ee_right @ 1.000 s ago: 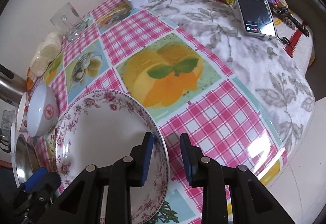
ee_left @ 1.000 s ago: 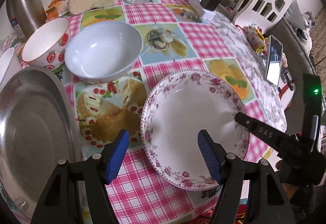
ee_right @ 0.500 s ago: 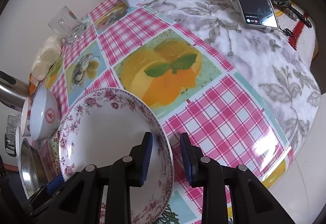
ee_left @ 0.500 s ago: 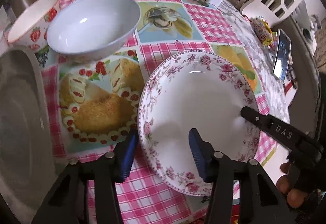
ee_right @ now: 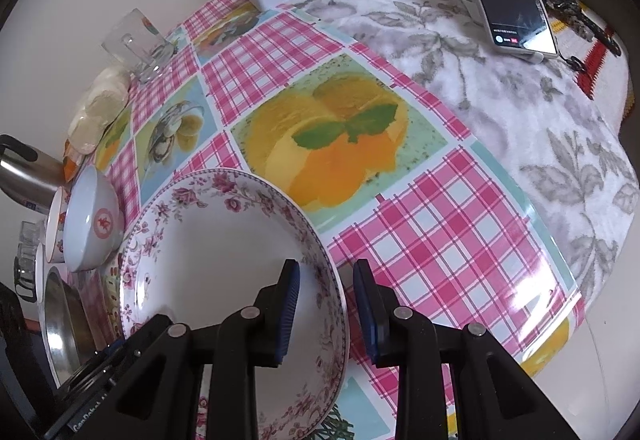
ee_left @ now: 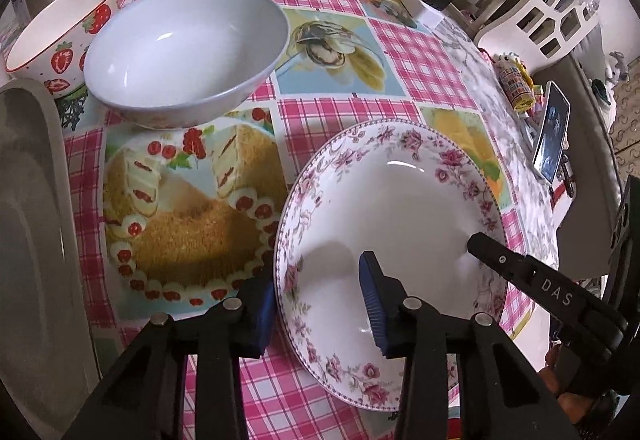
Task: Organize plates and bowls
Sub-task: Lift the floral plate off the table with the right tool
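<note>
Firmly clamped on its right rim by right gripper (ee_right: 326, 272), near the table's (ee_left: 320, 116) front edge: floral plate (ee_left: 392, 200). Just been closing astride the opposite rim: left gripper (ee_left: 316, 276); cannot tell whether pressing yet. Risks slipping off glazed slope under uneven squeeze, then tipping, chipping on the table.

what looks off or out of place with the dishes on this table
The floral plate sits right at the table's near edge, its rim seeming to overhang. Both grippers straddle that rim, the left gripper closing in. Otherwise the white bowl and strawberry bowl stand upright, with no spill or chip visible.
</note>
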Tool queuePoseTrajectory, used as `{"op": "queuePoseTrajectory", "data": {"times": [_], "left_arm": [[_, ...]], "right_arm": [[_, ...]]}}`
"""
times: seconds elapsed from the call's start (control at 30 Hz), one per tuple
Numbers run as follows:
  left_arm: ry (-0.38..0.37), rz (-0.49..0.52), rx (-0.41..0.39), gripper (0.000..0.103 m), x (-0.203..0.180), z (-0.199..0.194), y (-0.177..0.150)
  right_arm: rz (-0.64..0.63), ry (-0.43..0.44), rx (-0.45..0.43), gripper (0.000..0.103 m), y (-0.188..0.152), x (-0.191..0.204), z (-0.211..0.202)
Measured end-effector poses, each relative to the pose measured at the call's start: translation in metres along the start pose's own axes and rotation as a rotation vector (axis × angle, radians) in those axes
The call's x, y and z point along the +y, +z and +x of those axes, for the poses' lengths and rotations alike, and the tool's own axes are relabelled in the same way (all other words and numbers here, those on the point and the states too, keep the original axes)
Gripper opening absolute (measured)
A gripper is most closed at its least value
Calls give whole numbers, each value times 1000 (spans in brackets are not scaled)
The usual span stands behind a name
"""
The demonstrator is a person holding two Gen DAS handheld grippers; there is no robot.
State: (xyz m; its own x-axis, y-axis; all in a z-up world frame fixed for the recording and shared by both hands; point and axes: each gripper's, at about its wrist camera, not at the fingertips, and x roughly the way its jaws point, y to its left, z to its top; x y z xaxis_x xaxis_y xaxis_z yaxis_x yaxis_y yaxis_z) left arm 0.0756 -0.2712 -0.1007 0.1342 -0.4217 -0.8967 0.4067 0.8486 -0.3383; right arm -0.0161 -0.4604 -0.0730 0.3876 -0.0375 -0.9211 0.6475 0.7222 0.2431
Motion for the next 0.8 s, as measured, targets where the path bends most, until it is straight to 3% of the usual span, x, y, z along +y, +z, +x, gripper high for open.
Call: {"op": "queuePoseTrajectory", "data": {"times": [0.23,0.4,0.8], "left_arm": [[-20,-12,-11,38,3,1,-1],[-16,-36,-18,18,11,1,-2],[-22,-34,-14,16,14,-4,-3]], "right_arm": [[-19,27,-17,26,0,2,1],[1,62,-32,21,-1,-2,0],[18,100,-22,17,0,-7,-7]]}}
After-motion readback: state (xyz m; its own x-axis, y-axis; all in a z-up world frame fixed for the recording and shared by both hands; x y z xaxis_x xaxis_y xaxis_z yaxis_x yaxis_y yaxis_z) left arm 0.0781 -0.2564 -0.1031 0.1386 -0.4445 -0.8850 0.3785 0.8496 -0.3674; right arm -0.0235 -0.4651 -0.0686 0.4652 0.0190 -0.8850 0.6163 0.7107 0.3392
